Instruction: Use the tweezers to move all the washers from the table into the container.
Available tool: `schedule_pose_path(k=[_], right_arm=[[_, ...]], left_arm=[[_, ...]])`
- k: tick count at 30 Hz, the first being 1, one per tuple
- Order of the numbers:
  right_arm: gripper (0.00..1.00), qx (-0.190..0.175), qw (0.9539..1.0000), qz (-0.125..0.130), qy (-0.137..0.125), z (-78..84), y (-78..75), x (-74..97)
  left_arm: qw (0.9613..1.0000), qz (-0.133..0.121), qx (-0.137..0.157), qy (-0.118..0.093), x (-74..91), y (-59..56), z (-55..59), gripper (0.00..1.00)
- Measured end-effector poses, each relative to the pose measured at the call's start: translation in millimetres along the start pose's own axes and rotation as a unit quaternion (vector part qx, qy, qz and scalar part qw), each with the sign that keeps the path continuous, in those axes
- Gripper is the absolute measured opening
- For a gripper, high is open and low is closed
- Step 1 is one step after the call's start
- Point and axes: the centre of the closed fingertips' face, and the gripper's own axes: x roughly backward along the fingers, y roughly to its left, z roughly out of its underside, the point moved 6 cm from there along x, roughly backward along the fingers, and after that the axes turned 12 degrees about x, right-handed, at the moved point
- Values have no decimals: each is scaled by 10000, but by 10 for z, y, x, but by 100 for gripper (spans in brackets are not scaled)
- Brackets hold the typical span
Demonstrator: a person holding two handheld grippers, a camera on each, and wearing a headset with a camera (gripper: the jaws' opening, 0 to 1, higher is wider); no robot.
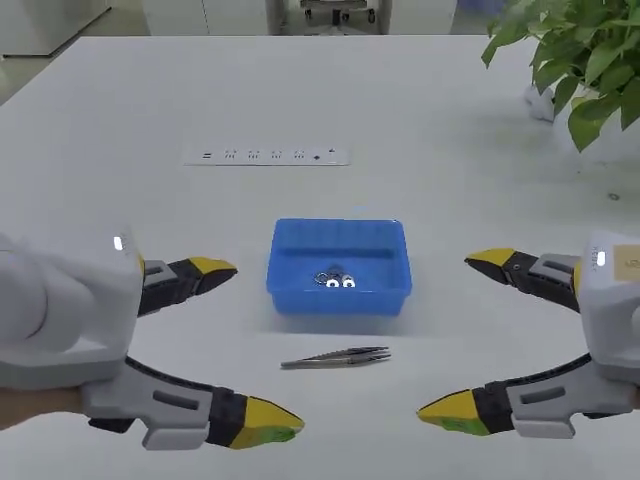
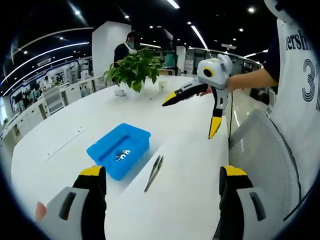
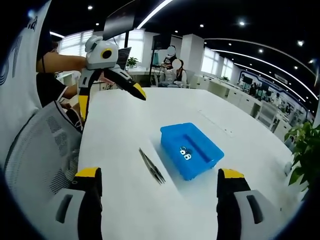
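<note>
just in front of the blue plastic container, slim metal tweezers lie crosswise, midway between left gripper and right gripper, both splayed wide; metal washers sit inside the container.

The head camera is looking forward and down from the near edge of the table, close above the blue container and the tweezers, with the plant at the far right. The left gripper view is looking low across the table toward the person's right, catching the right gripper in the air. The right gripper view is facing the opposite way (mirror-like) and catching the left gripper. All three views are sharing the container and tweezers at the middle of the table.
</note>
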Motion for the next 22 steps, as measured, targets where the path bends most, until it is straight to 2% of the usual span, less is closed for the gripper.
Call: schedule_pose_path(k=[5,10,18,22], right_arm=[[96,-22,10000,1,-13,-14,9,17],[95,-12,10000,-68,33,-26,68,6],[94,-45,9999,-108,43,-58,111,14],[94,-134,9999,-93,-33,-89,106,23]], left_arm=[[10000,-46,20,37,19,1,-3,99],[10000,-22,-26,-52,41,-24,-51,99],[9999,16,16,113,60,-60,-10,99],[10000,-3,45,71,80,-69,-23,99]])
